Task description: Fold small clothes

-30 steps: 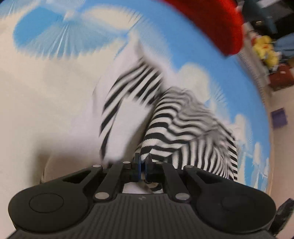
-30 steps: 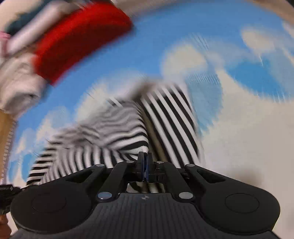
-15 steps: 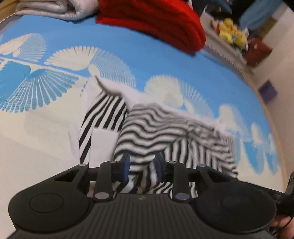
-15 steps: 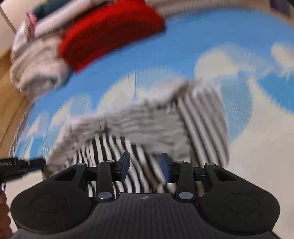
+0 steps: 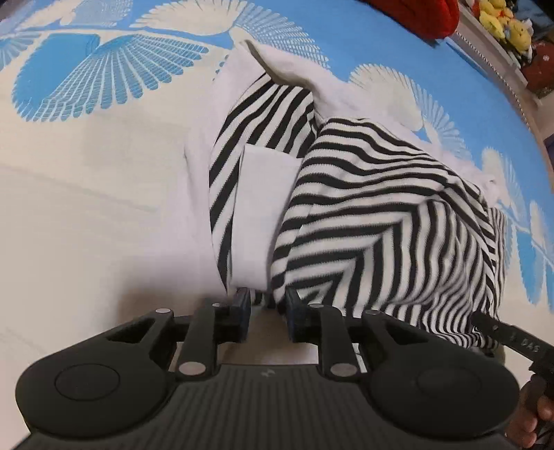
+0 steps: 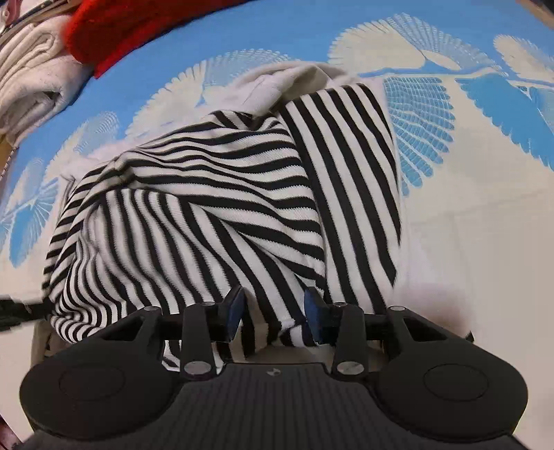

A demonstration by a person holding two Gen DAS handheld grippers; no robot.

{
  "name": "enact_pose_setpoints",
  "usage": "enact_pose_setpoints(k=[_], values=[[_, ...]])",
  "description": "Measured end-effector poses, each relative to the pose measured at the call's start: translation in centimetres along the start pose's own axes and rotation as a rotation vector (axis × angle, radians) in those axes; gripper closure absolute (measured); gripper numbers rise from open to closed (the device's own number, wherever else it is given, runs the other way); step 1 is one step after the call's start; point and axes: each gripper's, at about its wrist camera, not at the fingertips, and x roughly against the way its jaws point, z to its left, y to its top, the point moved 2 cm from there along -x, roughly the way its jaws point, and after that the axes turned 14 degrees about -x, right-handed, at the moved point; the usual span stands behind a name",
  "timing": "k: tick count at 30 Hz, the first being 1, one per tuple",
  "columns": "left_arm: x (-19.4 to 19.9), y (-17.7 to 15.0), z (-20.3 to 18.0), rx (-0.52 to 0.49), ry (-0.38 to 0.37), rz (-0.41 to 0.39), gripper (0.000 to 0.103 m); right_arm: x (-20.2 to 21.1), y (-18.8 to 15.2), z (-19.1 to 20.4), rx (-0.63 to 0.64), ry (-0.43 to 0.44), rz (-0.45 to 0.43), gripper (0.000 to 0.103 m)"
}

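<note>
A small black-and-white striped garment (image 5: 363, 207) with white panels (image 5: 263, 194) lies folded over itself on the blue and cream bedspread (image 5: 86, 173). My left gripper (image 5: 266, 304) points down at its near edge. Its jaws stand apart and are closing, with only the hem's edge at the tips and no pad pressing on it. In the right wrist view the same garment (image 6: 207, 194) fills the middle. My right gripper (image 6: 273, 308) stands open over the near hem, striped cloth lying loose between its fingers.
A red knit piece (image 6: 138, 27) and a folded white blanket (image 6: 27, 79) lie at the far edge of the bed. Yellow plush toys (image 5: 502, 24) sit beyond the bed. The other gripper's black body (image 5: 512, 339) and a hand (image 5: 533, 415) show at the left view's right edge.
Both grippers were shut on the striped garment's edge a second ago and have let go. The garment has settled flat, and the left jaws have narrowed a little since half a second ago.
</note>
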Motion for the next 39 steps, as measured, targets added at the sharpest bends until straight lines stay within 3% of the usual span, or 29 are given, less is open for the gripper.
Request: enact_pose_setpoints(k=[5,9,12,16,18,21,25,28,31,33,35,39], values=[[7.5,-0.7,-0.5,-0.058,0.015,-0.223,0.073,8.0,-0.1,0.3,0.02,0.148,-0.225,0.063],[12.1,-4.6,0.0,-0.074,0.036,-0.288,0.073,14.1,-1.9,-1.7,0.046,0.156,-0.364,0.062],[15.1,-8.7,0.7,-0.103,0.014,-0.318,0.073,17.7,-4.3,-5.0,0.039,0.185,-0.386,0.062],[17.9,-14.4,0.8,-0.174,0.021,-0.356,0.073,21.5,-8.2,-10.0,0.041,0.137,-0.413,0.062],[19.1,-16.3,0.9,-0.133,-0.013,-0.395,0.072,22.2,-10.2,-12.2,0.007,0.114,-0.43,0.062],[20.5,-18.6,0.1,-0.174,-0.03,-0.456,0.072,23.1,-12.3,-15.0,-0.089,0.107,-0.426,0.062],[21.2,-21.2,0.0,-0.157,-0.044,-0.447,0.072,23.4,-15.0,-17.0,-0.112,0.131,-0.446,0.062],[21.2,-22.8,0.8,-0.132,-0.047,-0.436,0.072,22.4,-16.1,-17.8,-0.15,0.129,-0.398,0.062],[19.5,-24.2,2.1,-0.105,-0.051,-0.398,0.072,21.5,-17.3,-19.0,-0.169,0.122,-0.397,0.063],[17.7,-25.2,3.1,-0.085,-0.069,-0.388,0.072,20.4,-17.6,-19.9,-0.215,0.128,-0.349,0.063],[15.4,-25.4,4.2,-0.024,-0.057,-0.307,0.072,19.0,-17.8,-20.0,-0.196,0.095,-0.311,0.063],[13.9,-25.3,5.7,0.049,-0.02,-0.247,0.072,16.7,-17.8,-20.1,-0.154,0.027,-0.246,0.063]])
